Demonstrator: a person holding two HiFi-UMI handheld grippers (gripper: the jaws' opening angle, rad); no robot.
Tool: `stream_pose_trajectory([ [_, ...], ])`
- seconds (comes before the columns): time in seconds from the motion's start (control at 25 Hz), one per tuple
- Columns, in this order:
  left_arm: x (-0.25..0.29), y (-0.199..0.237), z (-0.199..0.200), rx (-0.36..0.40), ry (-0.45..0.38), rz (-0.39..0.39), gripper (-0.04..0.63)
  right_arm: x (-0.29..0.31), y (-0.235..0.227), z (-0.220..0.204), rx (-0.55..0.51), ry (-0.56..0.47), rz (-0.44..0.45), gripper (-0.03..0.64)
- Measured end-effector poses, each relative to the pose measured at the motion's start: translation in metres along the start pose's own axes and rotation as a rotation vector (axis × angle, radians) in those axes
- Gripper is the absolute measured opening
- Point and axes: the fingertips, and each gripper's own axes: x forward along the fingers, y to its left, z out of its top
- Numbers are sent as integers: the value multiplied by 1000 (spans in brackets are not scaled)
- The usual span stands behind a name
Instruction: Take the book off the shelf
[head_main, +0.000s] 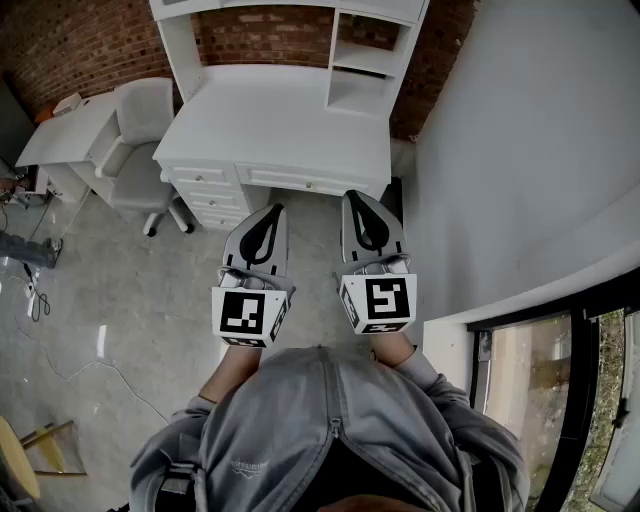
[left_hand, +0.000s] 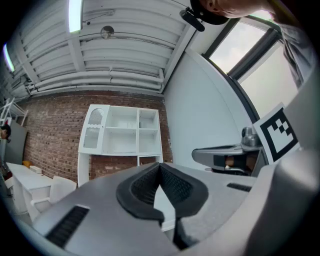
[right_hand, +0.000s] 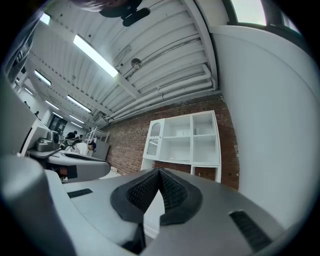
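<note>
A white shelf unit (head_main: 368, 62) stands on a white desk (head_main: 280, 125) against the brick wall ahead. Its open compartments also show in the left gripper view (left_hand: 122, 132) and the right gripper view (right_hand: 187, 140). I cannot make out a book in them at this distance. My left gripper (head_main: 275, 210) and right gripper (head_main: 352, 198) are held side by side over the floor, short of the desk's drawers, pointing at it. Both are shut with nothing between the jaws, as the left gripper (left_hand: 160, 166) and right gripper (right_hand: 159, 171) show close up.
A white swivel chair (head_main: 140, 130) and a second white desk (head_main: 60, 135) stand to the left. A pale curved wall (head_main: 520, 150) runs close along my right, with a window (head_main: 540, 400) behind it. Cables (head_main: 35, 295) lie on the floor at left.
</note>
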Motion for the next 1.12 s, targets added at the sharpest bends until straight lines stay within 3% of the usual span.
stream_pose_trajectory([
  [0.76,10,30,-15,-26,1,-53,6,28,15,-13,38,10,-29,26],
  [1.12,38,36,-32,-42,10,-63,6,53,1,-32,54,23,-24,26],
])
